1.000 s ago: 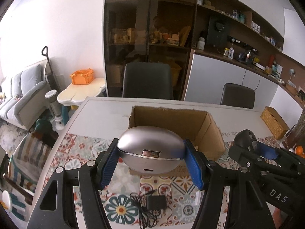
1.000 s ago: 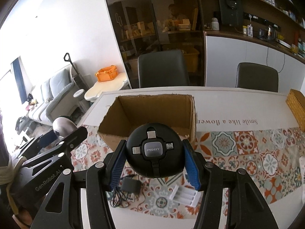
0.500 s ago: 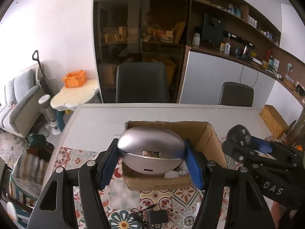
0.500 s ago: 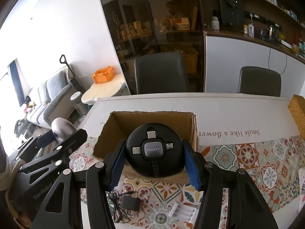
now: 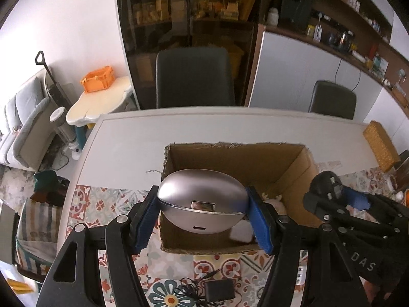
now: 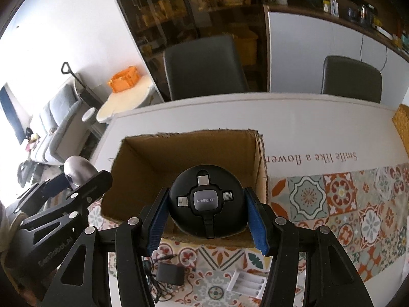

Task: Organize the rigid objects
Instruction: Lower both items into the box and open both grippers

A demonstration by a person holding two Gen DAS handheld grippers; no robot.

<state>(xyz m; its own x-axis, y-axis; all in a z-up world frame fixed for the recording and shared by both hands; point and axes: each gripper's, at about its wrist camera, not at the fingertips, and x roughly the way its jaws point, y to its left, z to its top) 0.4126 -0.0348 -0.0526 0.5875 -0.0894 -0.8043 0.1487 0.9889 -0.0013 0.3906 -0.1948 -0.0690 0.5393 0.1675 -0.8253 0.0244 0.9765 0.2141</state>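
My left gripper (image 5: 203, 211) is shut on a silver egg-shaped device (image 5: 203, 204) and holds it above the near left part of an open cardboard box (image 5: 288, 163). My right gripper (image 6: 207, 209) is shut on a round black PISEN cable hub (image 6: 207, 200) and holds it above the near edge of the same box (image 6: 184, 151). Each gripper shows in the other's view: the right one at the right (image 5: 332, 197), the left one at the left (image 6: 76, 176). Light-coloured items lie on the box floor, mostly hidden.
A black power adapter with a cord (image 6: 170, 273) and a white battery holder (image 6: 246, 282) lie on the patterned tablecloth (image 6: 345, 204) in front of the box. A wicker box (image 5: 381, 143) stands at the table's right. Two dark chairs (image 5: 194, 76) stand behind the table.
Both grippers have risen and moved forward with their objects, from in front of the box to above its near edge. The box interior now shows from above.
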